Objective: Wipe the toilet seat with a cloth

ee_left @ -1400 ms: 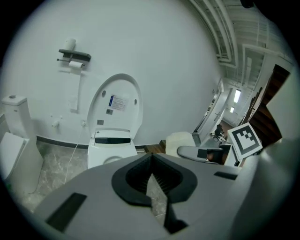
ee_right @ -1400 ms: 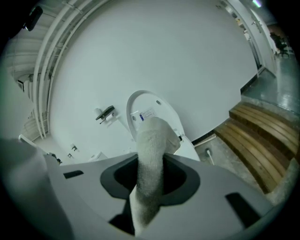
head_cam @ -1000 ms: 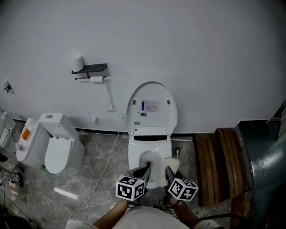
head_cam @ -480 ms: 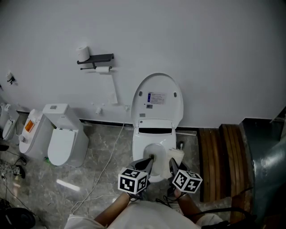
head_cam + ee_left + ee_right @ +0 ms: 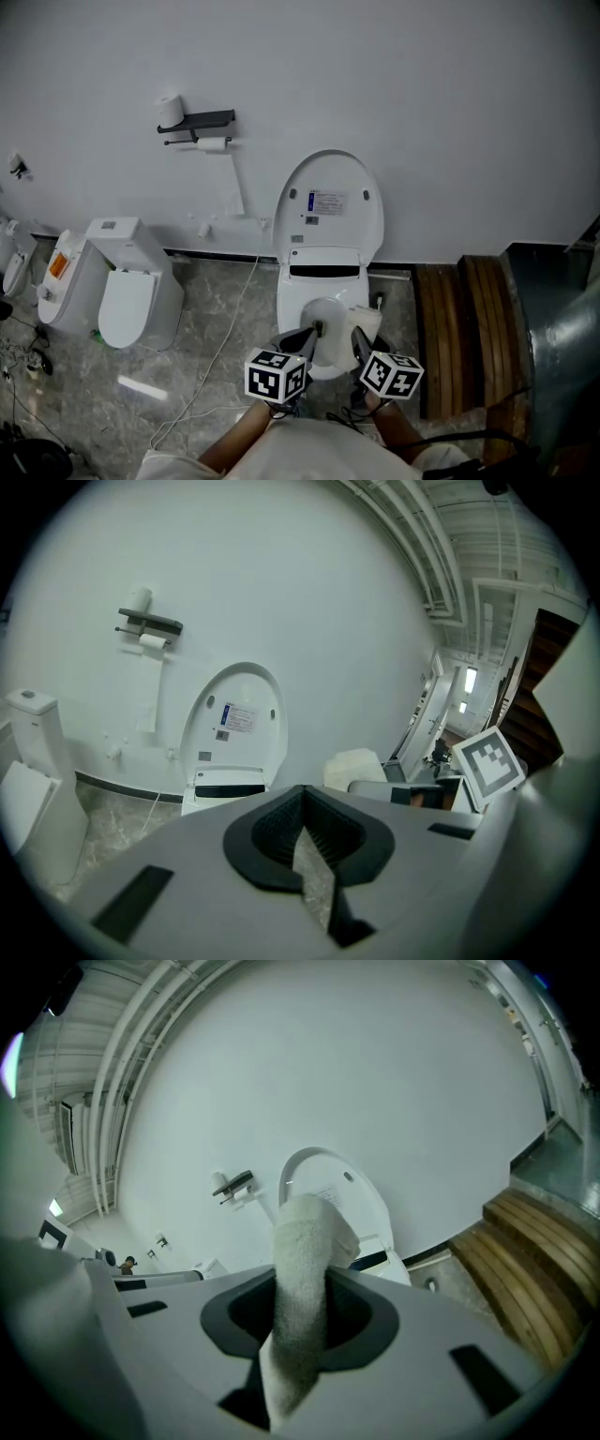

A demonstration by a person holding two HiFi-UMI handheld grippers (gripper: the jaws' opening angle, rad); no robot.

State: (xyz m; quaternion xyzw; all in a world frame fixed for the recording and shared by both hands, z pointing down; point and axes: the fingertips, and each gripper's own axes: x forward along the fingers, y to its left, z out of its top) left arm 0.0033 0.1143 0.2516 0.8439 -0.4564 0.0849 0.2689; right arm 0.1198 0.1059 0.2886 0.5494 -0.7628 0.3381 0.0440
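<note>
A white toilet point(image 5: 298, 314) stands against the wall with its lid point(image 5: 328, 202) raised. The seat ring point(image 5: 323, 307) lies just beyond both grippers. My right gripper point(image 5: 360, 343) is shut on a folded white cloth point(image 5: 366, 323). In the right gripper view the cloth point(image 5: 305, 1260) stands up between the jaws of the right gripper point(image 5: 302, 1290) and hides part of the lid point(image 5: 352, 1190). My left gripper point(image 5: 309, 339) hovers at the bowl's near left. In its own view the left gripper point(image 5: 302, 808) is shut with nothing in it, and the cloth point(image 5: 356, 764) shows to its right.
A second white toilet point(image 5: 127, 291) stands at the left, with a paper holder point(image 5: 195, 122) on the wall above. A white cable point(image 5: 220, 347) runs across the marble floor. Wooden slats point(image 5: 469, 328) and a grey duct point(image 5: 562, 337) lie at the right.
The head view has shifted a little, so the toilet sits slightly higher and further right in the picture. Both grippers stay before the bowl, with the cloth still in the right one.
</note>
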